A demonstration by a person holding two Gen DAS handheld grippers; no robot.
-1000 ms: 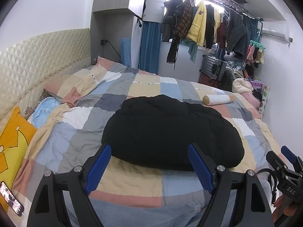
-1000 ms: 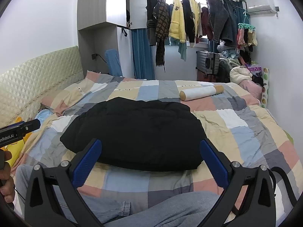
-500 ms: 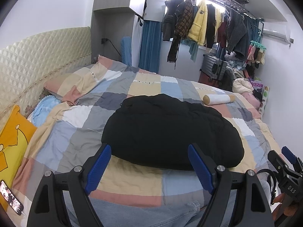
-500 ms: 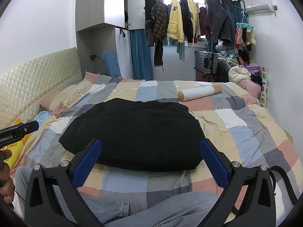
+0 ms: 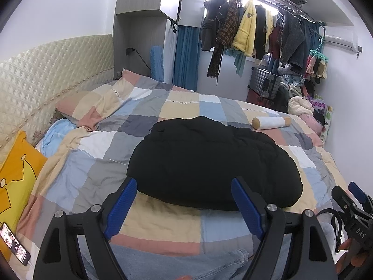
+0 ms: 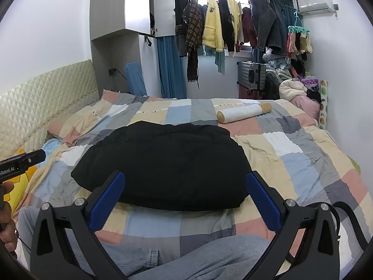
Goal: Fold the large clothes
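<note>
A puffy black garment (image 5: 209,161) lies folded in a rounded bundle in the middle of the checked bed cover (image 5: 98,154); it also shows in the right wrist view (image 6: 163,165). My left gripper (image 5: 184,189) is open and empty, held above the near edge of the bundle. My right gripper (image 6: 185,182) is open and empty, also held near that edge. Neither touches the garment. The right gripper's tip (image 5: 354,200) shows at the lower right of the left view.
A white rolled bolster (image 6: 243,112) lies beyond the garment. A yellow cushion (image 5: 16,170) and a phone (image 5: 14,242) sit at the left. My jeans-clad legs (image 6: 209,256) are at the bottom. Clothes hang on a rack (image 6: 233,23) by the window.
Both views have tilted up slightly; the garment and the grippers otherwise stay as they were.
</note>
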